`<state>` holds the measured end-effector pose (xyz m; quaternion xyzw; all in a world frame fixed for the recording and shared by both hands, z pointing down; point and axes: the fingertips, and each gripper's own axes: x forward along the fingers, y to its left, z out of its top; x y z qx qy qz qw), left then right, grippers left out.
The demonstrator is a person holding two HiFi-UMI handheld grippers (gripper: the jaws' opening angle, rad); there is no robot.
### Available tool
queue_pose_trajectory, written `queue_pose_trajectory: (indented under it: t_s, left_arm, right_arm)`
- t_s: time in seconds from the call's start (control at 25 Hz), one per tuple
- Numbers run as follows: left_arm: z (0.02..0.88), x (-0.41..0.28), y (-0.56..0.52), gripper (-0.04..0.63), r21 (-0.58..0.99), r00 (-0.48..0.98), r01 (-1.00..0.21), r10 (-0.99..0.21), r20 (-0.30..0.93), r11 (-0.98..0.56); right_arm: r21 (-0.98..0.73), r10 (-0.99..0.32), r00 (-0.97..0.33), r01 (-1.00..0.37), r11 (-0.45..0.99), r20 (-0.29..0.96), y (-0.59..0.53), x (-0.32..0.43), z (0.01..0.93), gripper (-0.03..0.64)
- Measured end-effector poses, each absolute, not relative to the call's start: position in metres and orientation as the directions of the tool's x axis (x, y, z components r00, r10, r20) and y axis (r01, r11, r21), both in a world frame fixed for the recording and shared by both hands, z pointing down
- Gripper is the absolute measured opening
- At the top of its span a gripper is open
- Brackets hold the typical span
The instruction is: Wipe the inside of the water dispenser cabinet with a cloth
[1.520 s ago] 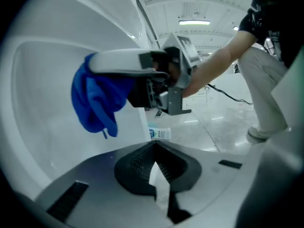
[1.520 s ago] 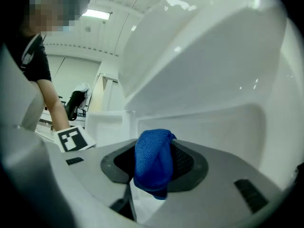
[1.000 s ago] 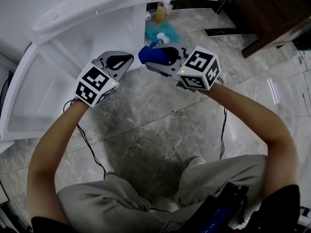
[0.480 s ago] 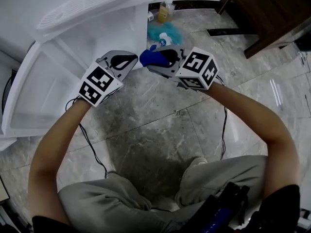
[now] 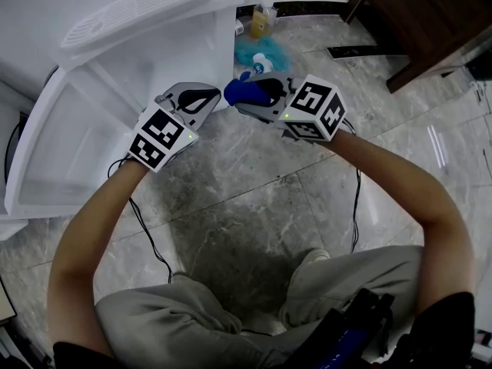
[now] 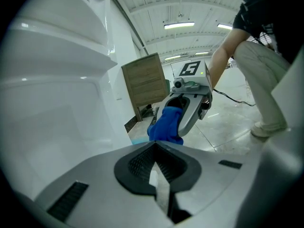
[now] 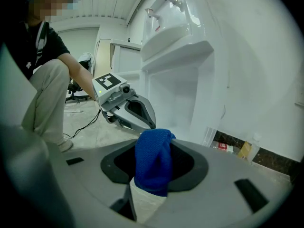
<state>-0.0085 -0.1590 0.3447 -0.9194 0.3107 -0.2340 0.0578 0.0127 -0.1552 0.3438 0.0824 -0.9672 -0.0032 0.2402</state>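
1. While the person crouches on the marble floor (image 5: 254, 198), both grippers are held out side by side before the white dispenser (image 5: 131, 14). Its lower door (image 5: 61, 144) stands swung wide to the left in the head view.
2. The right gripper (image 5: 261, 94) has its jaws clamped on a blue cloth (image 7: 152, 163). A bunched wad fills the gap between the pads and pokes out past the tips.
3. The cloth hangs in the air just outside the cabinet (image 5: 165, 64) opening, near its right front edge. No view shows it touching any cabinet surface.
4. The left gripper (image 5: 198, 97) has its jaws pressed together tip to tip, with nothing between them. It sits in front of the opening, just left of the right gripper and apart from it.
5. In the left gripper view, the right gripper and its cloth lie straight ahead, and the dispenser's white side fills the left of the frame.
6. In the right gripper view, the left gripper shows to the left, beyond the cloth, with the open cabinet behind it.
7. A turquoise heap (image 5: 257, 51) and a yellowish bottle (image 5: 260, 20) lie on the floor just right of the dispenser.
8. Dark wooden furniture (image 5: 423, 14) stands at the upper right of the head view.
9. Black cables (image 5: 142, 229) trail from both grippers across the floor.
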Motion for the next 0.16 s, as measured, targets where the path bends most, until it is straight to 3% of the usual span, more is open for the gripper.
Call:
queue_pose_trajectory:
  t_s: [0.16]
  left_arm:
    - [0.3449, -0.0115, -0.1594, 0.006, -0.246, 0.693, -0.550, -0.600, 0.399, -0.798]
  right_arm:
    - [0.049, -0.165, -0.867, -0.161, 0.986, 0.471, -0.1571, 0.0137, 0.3454, 0.138]
